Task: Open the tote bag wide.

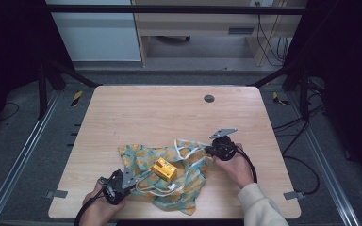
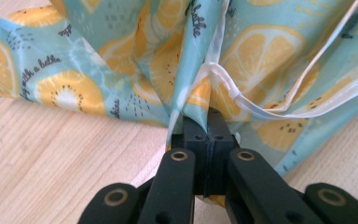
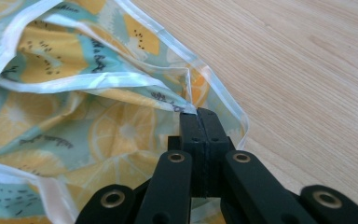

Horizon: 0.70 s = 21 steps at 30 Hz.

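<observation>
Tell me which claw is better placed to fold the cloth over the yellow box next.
Left, probably. The left claw is shut on the cloth edge and sits nearer the box; the right claw, also gripping cloth, sits slightly farther.

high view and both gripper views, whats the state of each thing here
cloth: crumpled on the table, pinched at two edges
yellow box: resting on the cloth, closed as far as I can tell
left gripper: shut on the cloth's edge
right gripper: shut on the cloth's white-trimmed edge
</observation>
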Tool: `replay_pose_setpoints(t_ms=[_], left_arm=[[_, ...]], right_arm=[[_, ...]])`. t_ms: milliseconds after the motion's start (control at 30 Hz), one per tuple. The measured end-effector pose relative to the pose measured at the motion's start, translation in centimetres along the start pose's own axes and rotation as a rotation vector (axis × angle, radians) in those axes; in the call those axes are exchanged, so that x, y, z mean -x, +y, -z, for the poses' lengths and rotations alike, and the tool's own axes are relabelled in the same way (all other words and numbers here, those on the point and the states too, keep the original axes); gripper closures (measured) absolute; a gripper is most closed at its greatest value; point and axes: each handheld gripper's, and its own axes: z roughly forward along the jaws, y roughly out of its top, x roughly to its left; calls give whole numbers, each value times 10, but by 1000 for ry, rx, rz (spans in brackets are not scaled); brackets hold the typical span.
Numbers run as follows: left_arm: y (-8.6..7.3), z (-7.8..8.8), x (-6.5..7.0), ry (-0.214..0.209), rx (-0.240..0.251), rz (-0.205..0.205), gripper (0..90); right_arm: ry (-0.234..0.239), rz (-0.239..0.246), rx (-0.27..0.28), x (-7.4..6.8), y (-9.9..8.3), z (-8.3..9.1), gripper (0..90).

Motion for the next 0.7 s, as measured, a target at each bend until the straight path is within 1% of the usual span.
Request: replay_pose_setpoints(t_ms=[33, 67, 133, 167, 200, 233, 267, 300, 333, 367, 400, 433, 467, 533, 567, 633, 700], left_arm=[[-1, 0, -1, 2, -4, -8, 900], [-3, 0, -1, -3, -5, -1, 900], [-4, 0, -2, -7, -10, -3, 900], [-5, 0, -1, -5, 0, 4, 900], [-6, 1, -1, -6, -8, -4, 900], [-6, 1, -1, -3, -2, -2, 900], [-7, 2, -1, -2, -3, -9, 900], [-7, 3, 0, -4, 19, -1, 900], [-8, 5, 0, -3, 40, -10, 890], [-9, 7, 0, 4, 75, -3, 843], [-9, 10, 0, 6, 100, 14, 727], [-8, 13, 0, -2, 129, 20, 676], [-8, 17, 0, 1, 156, 27, 659], [-6, 22, 1, 16, 193, 44, 572], [-6, 25, 1, 18, 216, 54, 526], [-3, 33, 0, 26, 268, 75, 515], [0, 40, -2, 31, 303, 87, 499]], right_arm=[[-1, 1, 1, 1, 0, -1, 900], [-4, 11, -2, 1, 0, -2, 900], [-13, 17, -7, 1, 1, -3, 900], [-16, 26, -14, 1, 1, -3, 900], [-20, 29, -19, 0, 1, -4, 900], [-23, 38, -21, 0, 2, -4, 900], [-26, 30, -20, -1, 2, -4, 900], [-24, 34, -15, -1, 2, -3, 900], [-19, 30, -8, -1, 3, -2, 900], [-12, 29, 9, -2, 4, 0, 885], [-6, 32, 30, -4, 5, 4, 807], [-8, 32, 48, -6, 7, 7, 748], [-11, 40, 65, -8, 9, 12, 700], [-20, 53, 105, -13, 13, 22, 599], [-26, 61, 115, -15, 14, 26, 539], [-40, 75, 148, -22, 20, 38, 444], [-44, 84, 170, -29, 26, 48, 391]])
